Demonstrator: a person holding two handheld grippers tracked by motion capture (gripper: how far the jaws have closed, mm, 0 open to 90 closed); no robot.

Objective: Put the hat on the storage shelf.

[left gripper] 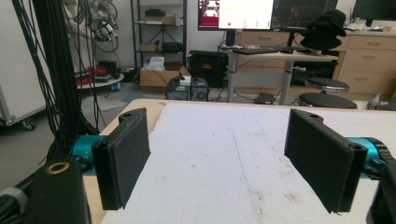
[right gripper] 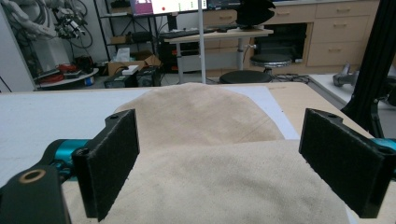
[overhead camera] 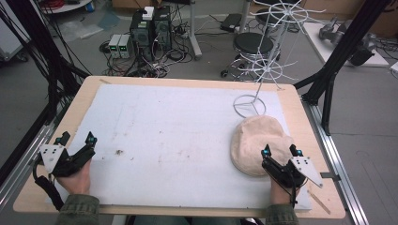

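Beige hat (overhead camera: 256, 143) lay flat, lower right of high view, near wire rack (overhead camera: 274, 56). Right gripper (overhead camera: 280, 151) — jaws spread wide, nothing grasped — straddled hat's near edge, hat directly ahead. Left gripper (overhead camera: 75, 139) released, lower left, well apart — right hand nearer.

A soft, round, cream-colored cloth hat (overhead camera: 256, 143) lies flat with its puffy top up on the right side of the counter (overhead camera: 187, 82), near the front edge.
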